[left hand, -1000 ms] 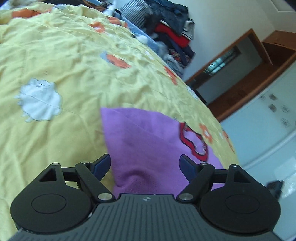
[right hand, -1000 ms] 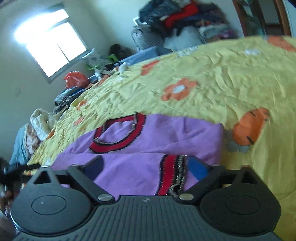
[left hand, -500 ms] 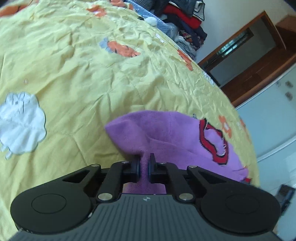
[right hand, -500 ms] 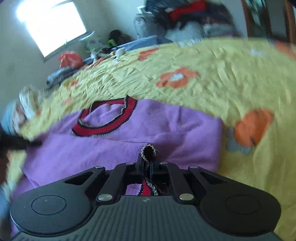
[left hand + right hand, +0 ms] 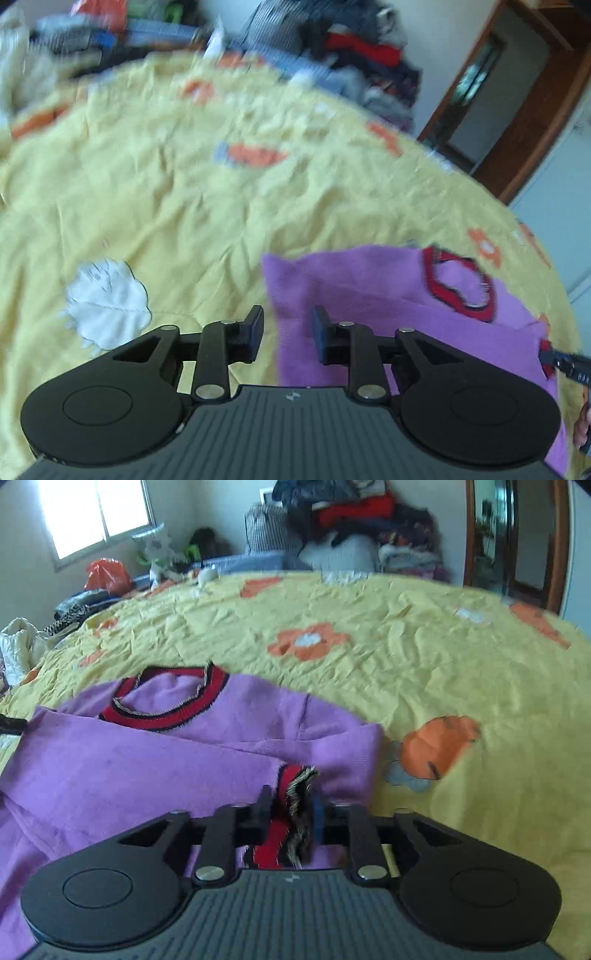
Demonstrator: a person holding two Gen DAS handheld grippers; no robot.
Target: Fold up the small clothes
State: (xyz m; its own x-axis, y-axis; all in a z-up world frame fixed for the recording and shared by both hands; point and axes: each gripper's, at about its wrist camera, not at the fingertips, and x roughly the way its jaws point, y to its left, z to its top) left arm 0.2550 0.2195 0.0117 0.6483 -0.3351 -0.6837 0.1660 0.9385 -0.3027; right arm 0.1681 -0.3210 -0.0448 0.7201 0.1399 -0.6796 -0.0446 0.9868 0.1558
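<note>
Down in the lower middle of the left wrist view, the left gripper (image 5: 287,334) has just been opening; its jaws stand apart with the purple sweater's (image 5: 354,295) edge lying below the gap and neither pad pressing on it. That sweater spreads across the lower right of the frame on the yellow bedspread (image 5: 184,192), its red-trimmed neckline (image 5: 458,284) toward the right edge, and a white flower print (image 5: 107,302) sits at lower left. Seen from the right wrist, the right gripper (image 5: 291,814) has likewise just been opening, yet the red-and-black striped cuff (image 5: 291,805) fills the space between its jaws and appears to touch both pads. The sweater body stretches across the left half of that frame, neckline at upper left of the garment. An orange flower print (image 5: 436,746) lies just right of the folded sleeve. Piled clothes (image 5: 351,513) sit at top centre.
</note>
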